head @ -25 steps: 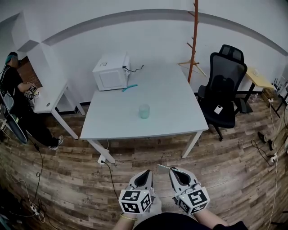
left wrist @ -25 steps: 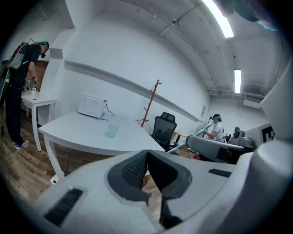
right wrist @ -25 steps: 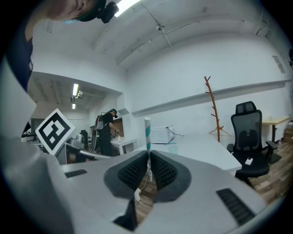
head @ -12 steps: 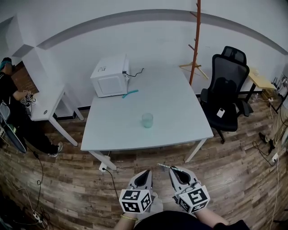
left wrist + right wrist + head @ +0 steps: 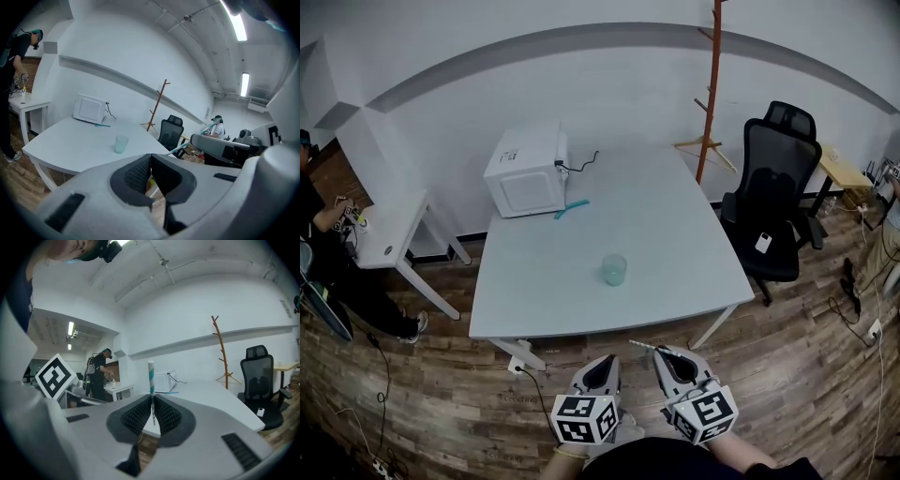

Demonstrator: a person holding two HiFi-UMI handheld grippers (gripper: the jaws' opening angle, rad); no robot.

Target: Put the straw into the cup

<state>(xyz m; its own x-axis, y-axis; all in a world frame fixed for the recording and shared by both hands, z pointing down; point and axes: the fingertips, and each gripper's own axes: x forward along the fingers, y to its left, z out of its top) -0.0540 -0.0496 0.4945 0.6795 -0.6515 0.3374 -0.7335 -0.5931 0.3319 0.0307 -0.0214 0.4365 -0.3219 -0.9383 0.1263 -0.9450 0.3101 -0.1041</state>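
- Teal-and-white striped straw (image 5: pixel 151 376) is sitting pinched between the pressed-together jaws of the right gripper (image 5: pixel 152 404). It is crossing them at a right angle, with most of its length sticking out on one side.
- Seen from the head view, that free end is poking sideways toward the left gripper (image 5: pixel 602 361), so its long axis is lying across the line to the cup (image 5: pixel 614 269), not along it or down into it.
- The cup is standing upright and mouth-up on the white table (image 5: pixel 675 216), toward the table's near edge, with bare tabletop all around it.
- Both grippers are hanging on the near side of the cup, off the table and over the wood floor, well apart from it. The left one is lining up almost straight behind the cup and the right one is sitting a little to the right of it.
- The left gripper's jaws are resting together with nothing between them.
- Judging from this, the right gripper is needing to travel forward and slightly left. It is also needing to roll until the free end of the straw is pointing down over the cup's mouth.
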